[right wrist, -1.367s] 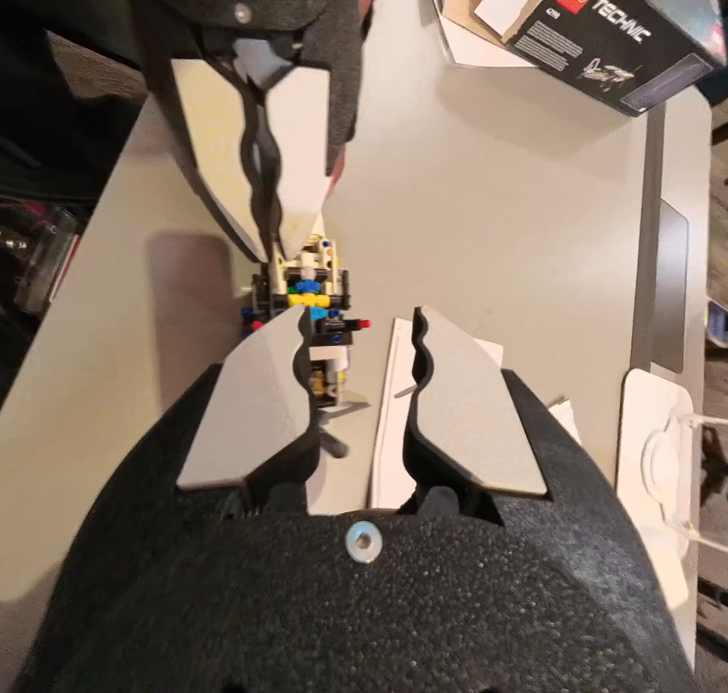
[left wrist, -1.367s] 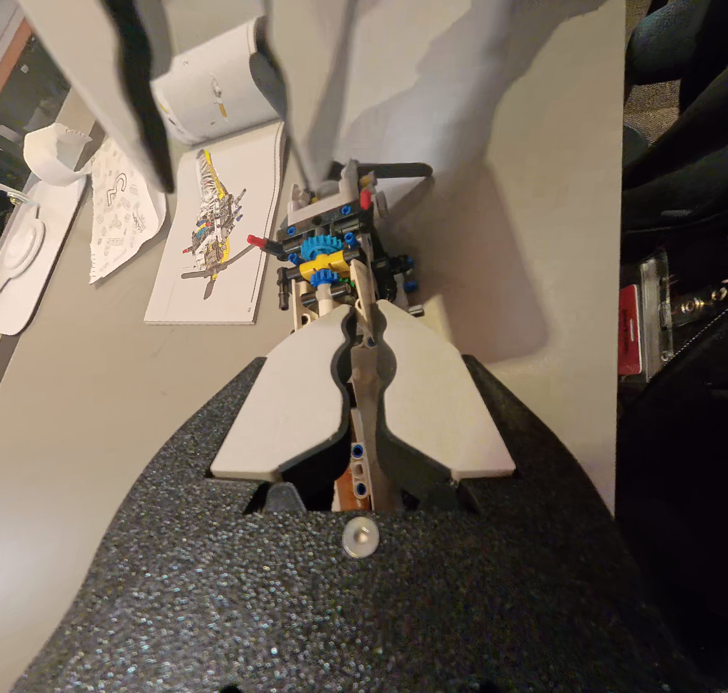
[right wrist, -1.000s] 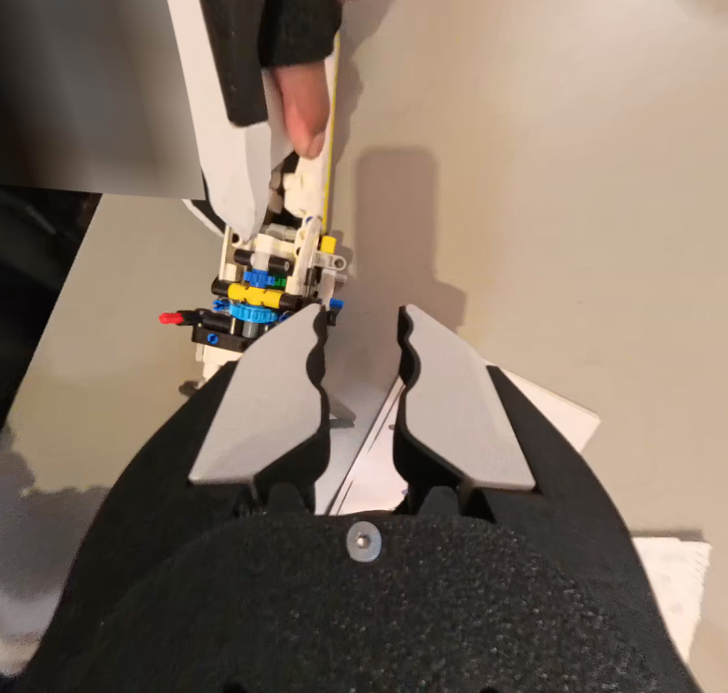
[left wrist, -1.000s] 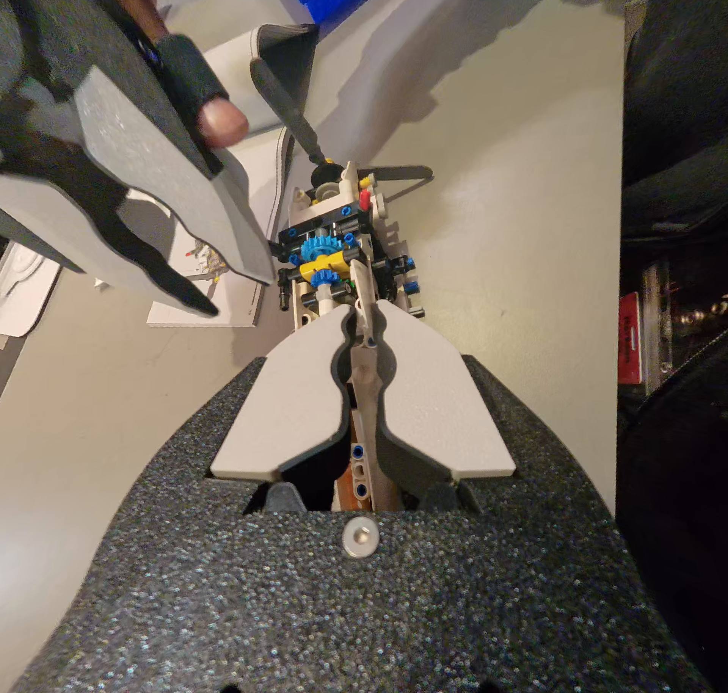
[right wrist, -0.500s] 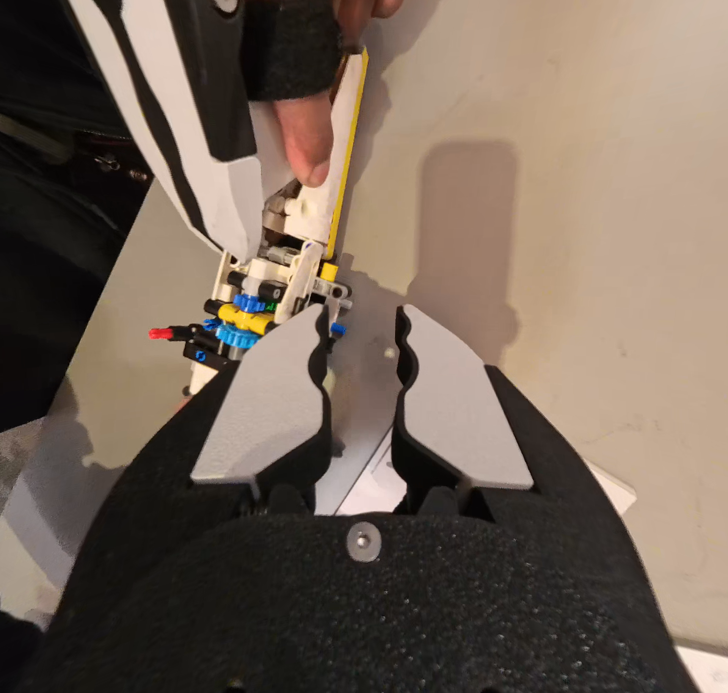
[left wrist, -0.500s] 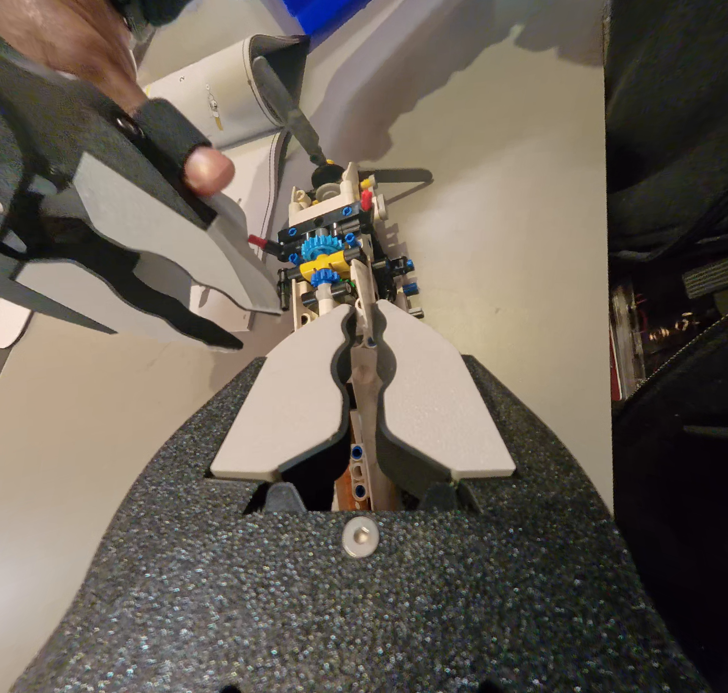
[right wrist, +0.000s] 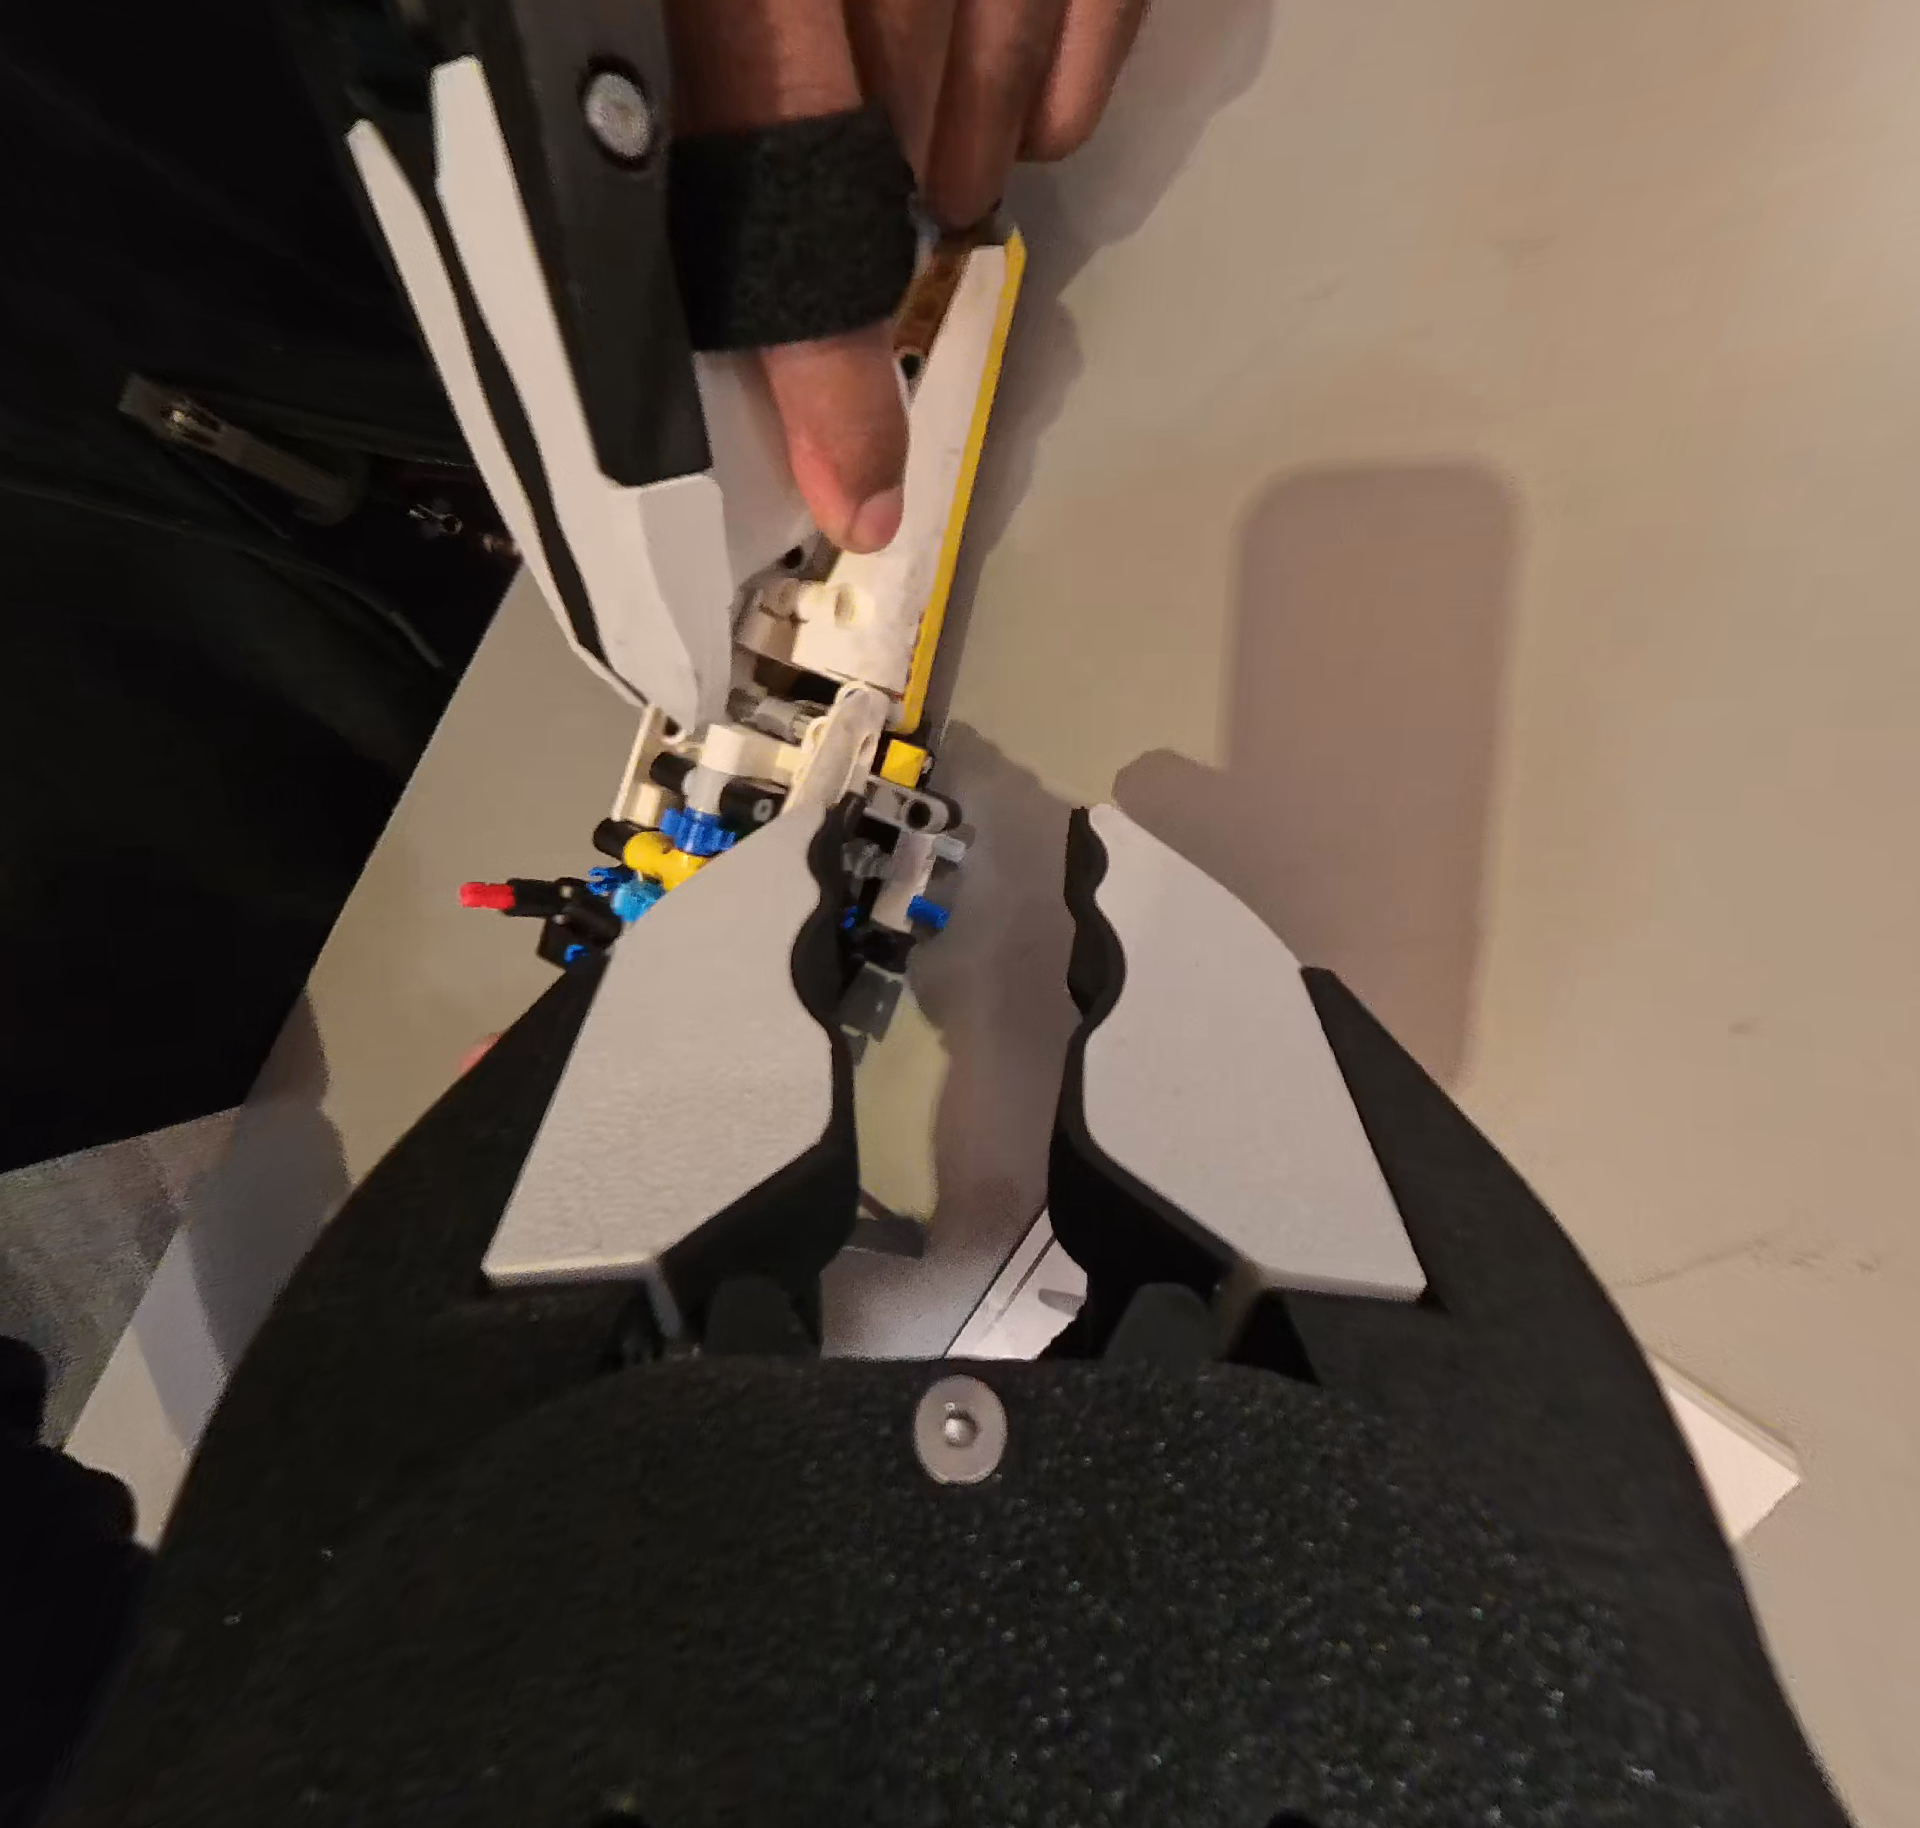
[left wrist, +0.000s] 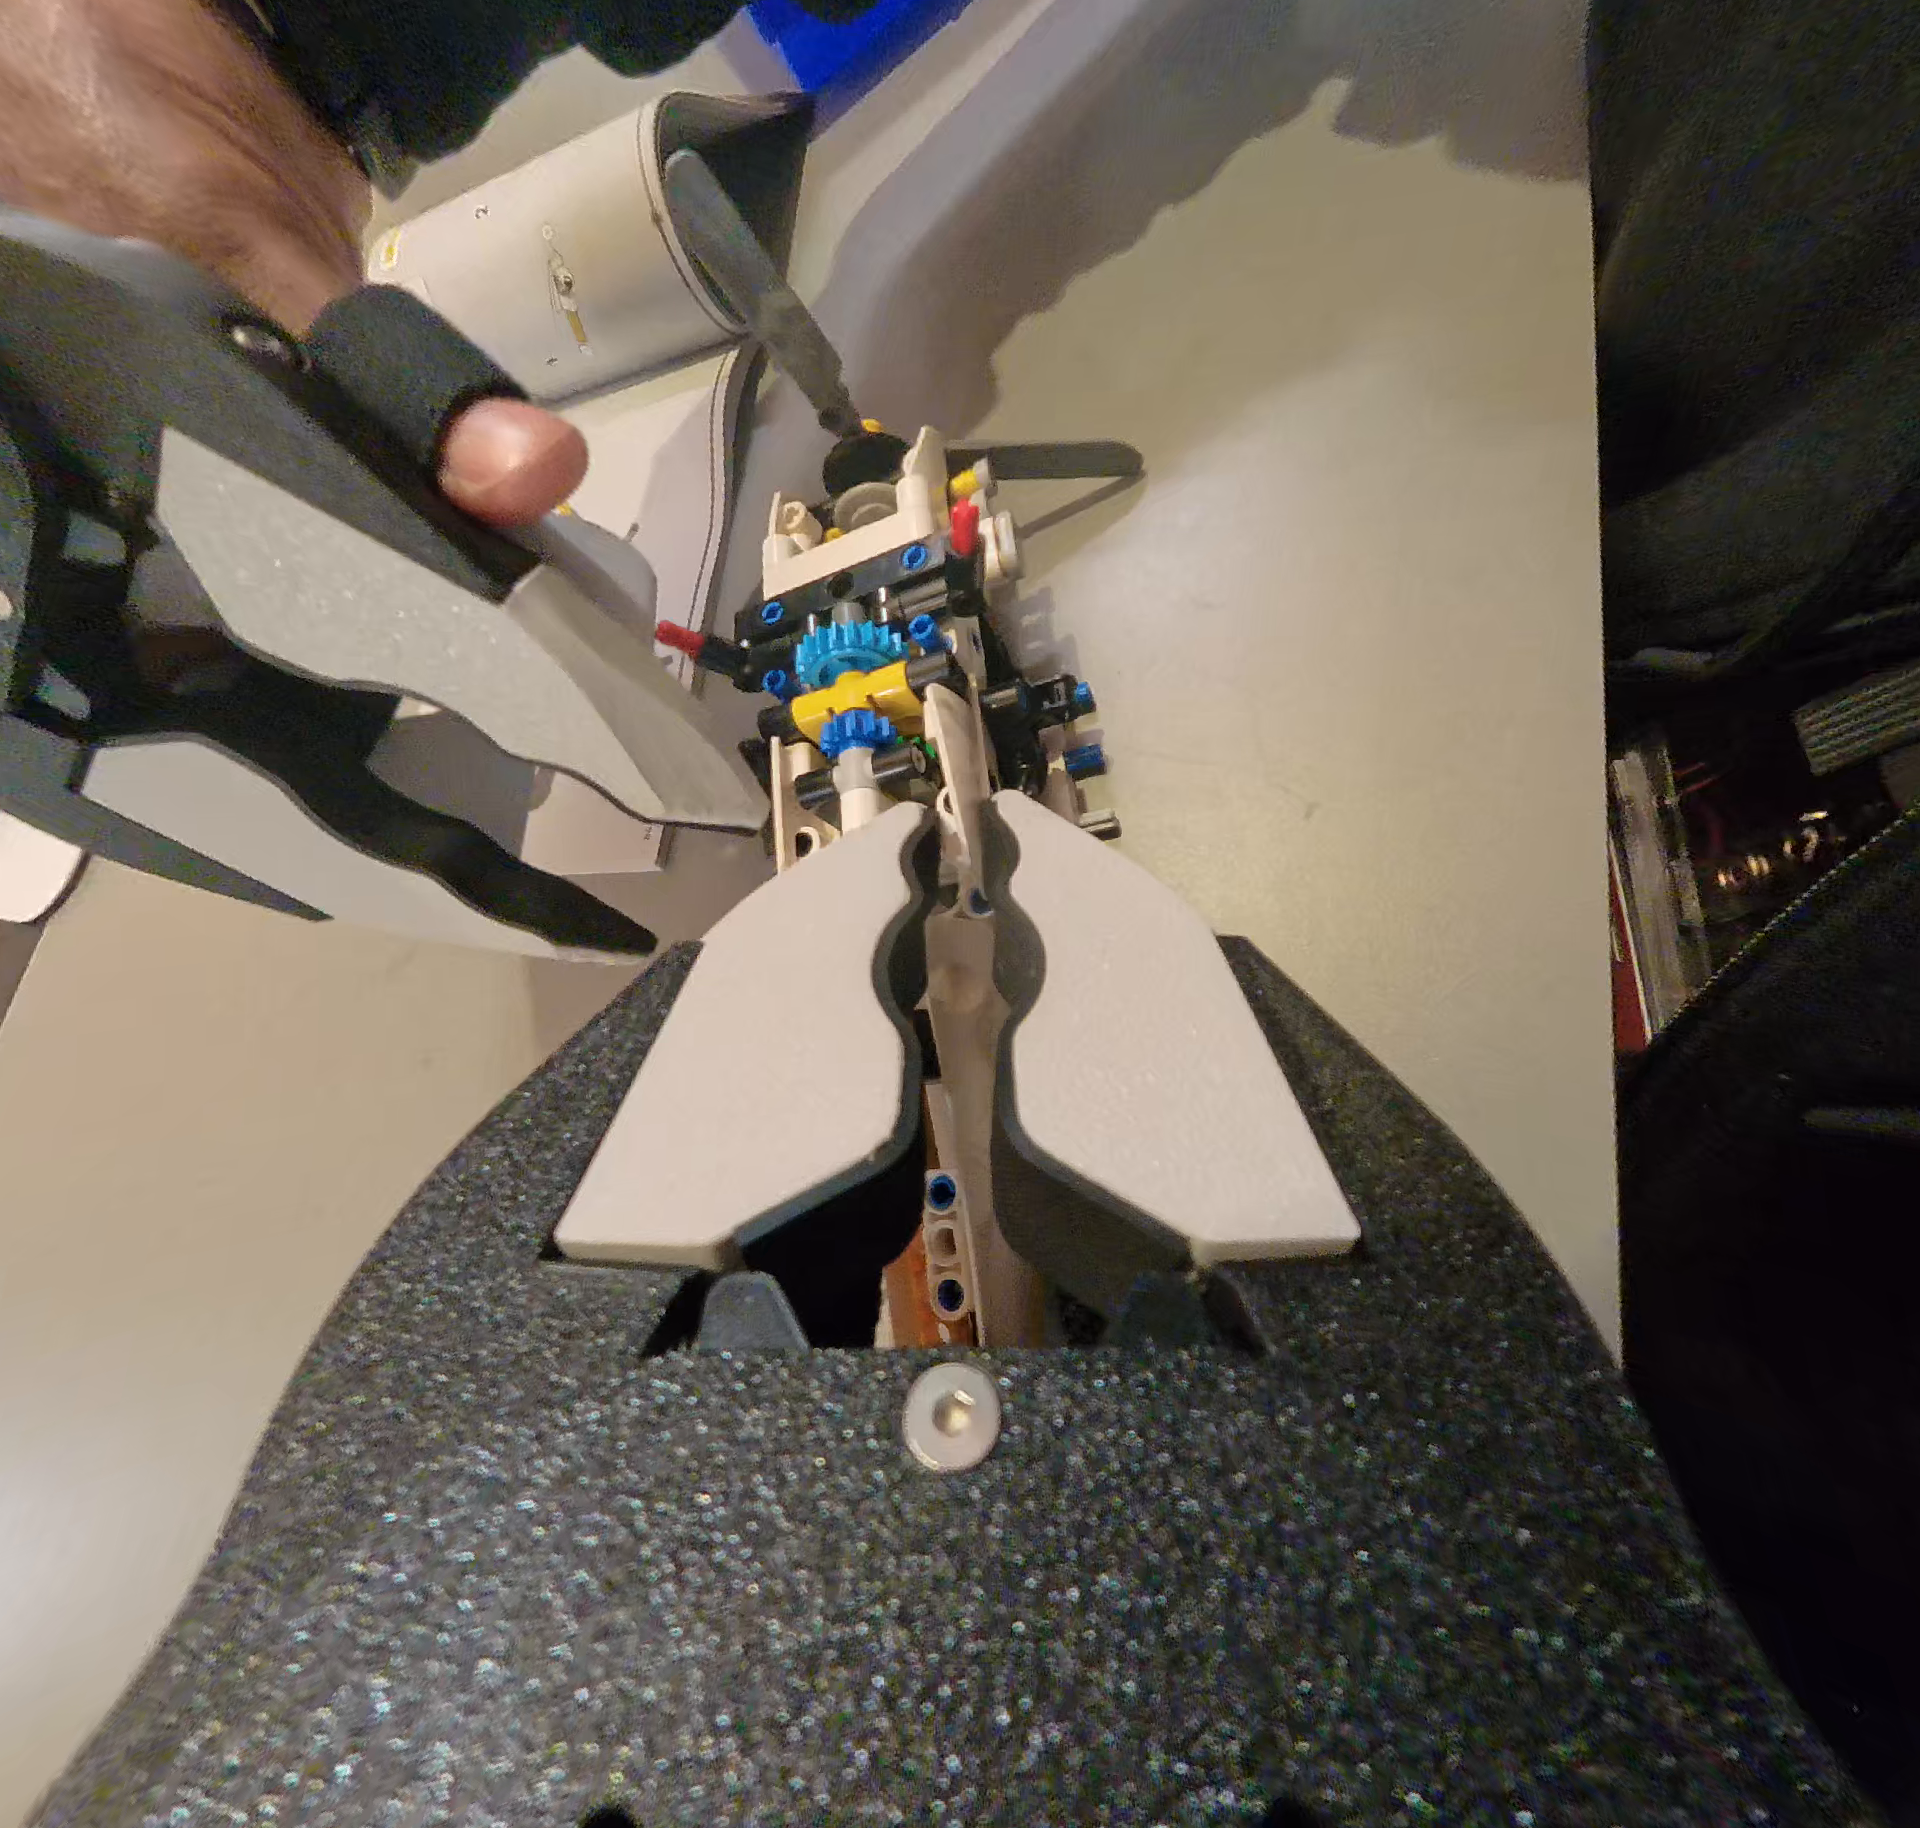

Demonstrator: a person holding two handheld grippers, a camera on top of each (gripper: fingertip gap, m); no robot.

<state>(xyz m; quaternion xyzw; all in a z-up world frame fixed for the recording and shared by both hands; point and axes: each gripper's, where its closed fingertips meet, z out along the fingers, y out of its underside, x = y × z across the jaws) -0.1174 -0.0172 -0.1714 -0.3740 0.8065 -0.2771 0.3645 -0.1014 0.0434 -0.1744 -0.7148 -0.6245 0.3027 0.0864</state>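
Two grippers: left gripper (left wrist: 961, 833) clamped on brick model (left wrist: 883, 656); right gripper (right wrist: 945, 833) apart, now drawn closer beside model, table (right wrist: 1558, 324) beneath.

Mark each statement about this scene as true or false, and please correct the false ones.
1. The left tongs are closed on a white beam of the brick model. True.
2. The right tongs are closed on the model's red pin. False: they are open, and the red pin sticks out free to their left.
3. The model has blue gears and a yellow piece. True.
4. An open booklet lies on the table behind the model. True.
5. The table is dark wood. False: it is pale beige.
6. Bare fingers touch the model near the left tongs. True.
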